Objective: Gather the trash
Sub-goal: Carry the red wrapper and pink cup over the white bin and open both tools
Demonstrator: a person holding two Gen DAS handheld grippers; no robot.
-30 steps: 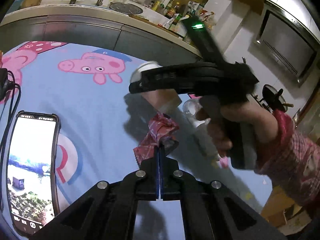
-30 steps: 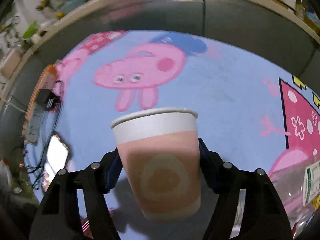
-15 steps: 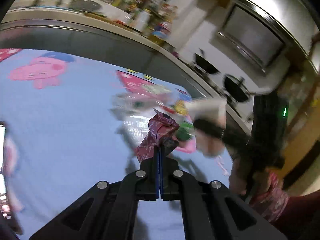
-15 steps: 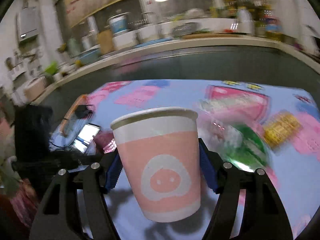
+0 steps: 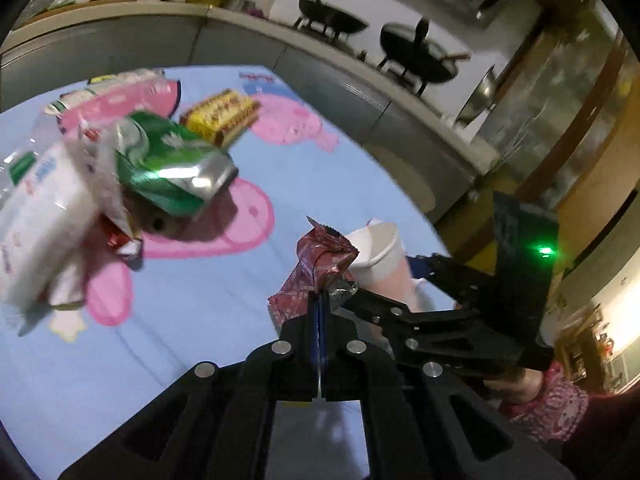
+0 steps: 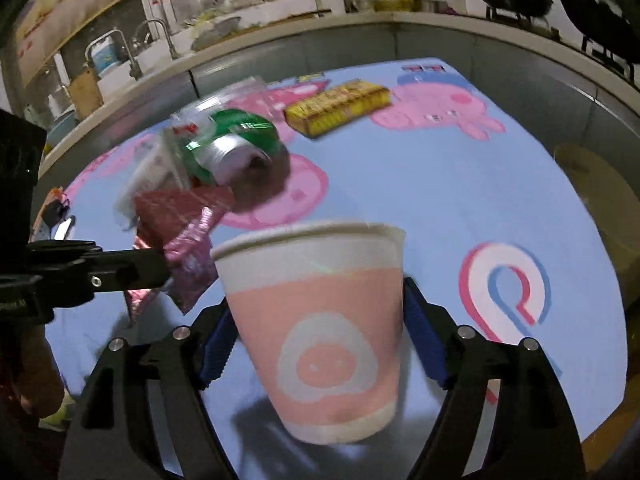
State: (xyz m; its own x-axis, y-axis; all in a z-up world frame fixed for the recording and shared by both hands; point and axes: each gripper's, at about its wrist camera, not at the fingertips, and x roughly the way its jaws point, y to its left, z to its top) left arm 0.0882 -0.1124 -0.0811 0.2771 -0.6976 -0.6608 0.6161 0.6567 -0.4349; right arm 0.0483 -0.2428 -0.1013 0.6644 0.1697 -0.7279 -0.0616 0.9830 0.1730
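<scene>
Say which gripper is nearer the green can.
Left, by a narrow margin. The left gripper, shut on a red wrapper, sits between the green can and the right gripper, whose jaws have been opening around a paper cup.

Motion blur smears the white packet [image 5: 36, 216] at the table's left edge; its print can't be read and the frame cuts it off. The paper cup [image 6: 320, 328] hides the right gripper's [image 6: 316, 344] pad contact.
</scene>
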